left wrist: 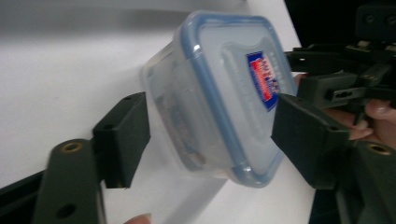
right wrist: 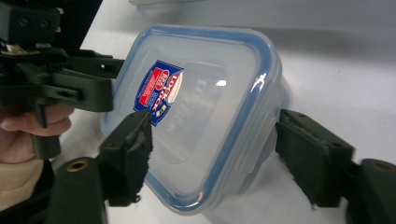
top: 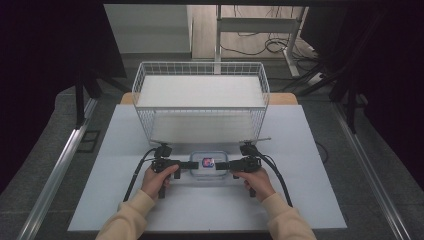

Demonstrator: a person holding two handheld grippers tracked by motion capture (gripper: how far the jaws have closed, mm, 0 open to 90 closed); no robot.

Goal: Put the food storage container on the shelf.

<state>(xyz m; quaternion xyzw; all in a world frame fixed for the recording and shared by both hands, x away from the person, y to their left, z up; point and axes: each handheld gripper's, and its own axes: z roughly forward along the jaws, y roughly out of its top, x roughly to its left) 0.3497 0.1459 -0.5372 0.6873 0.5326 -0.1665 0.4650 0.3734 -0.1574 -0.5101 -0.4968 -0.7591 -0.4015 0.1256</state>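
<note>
Just in front of the white wire basket (top: 201, 95), on the pale table top (top: 310, 195), sat a clear plastic container (top: 208, 166) with a blue-rimmed lid and a red and blue label on top. At the container's left end was the left gripper (top: 192, 164), held level in the person's left hand (top: 156, 181). From the left gripper view, the container (left wrist: 219, 93) lay between the two black jaws, one at its bottom and one against the lid; the pads (left wrist: 122, 137) seemed to meet its surfaces, though I could not tell whether they pressed. At the container's right end stood the right gripper (top: 223, 166) in the right hand (top: 256, 183). From the right gripper view, the jaws stood spread on either side of the container (right wrist: 205, 112), the lid-side pad (right wrist: 128, 149) at the lid, the other apart from the wall
</note>
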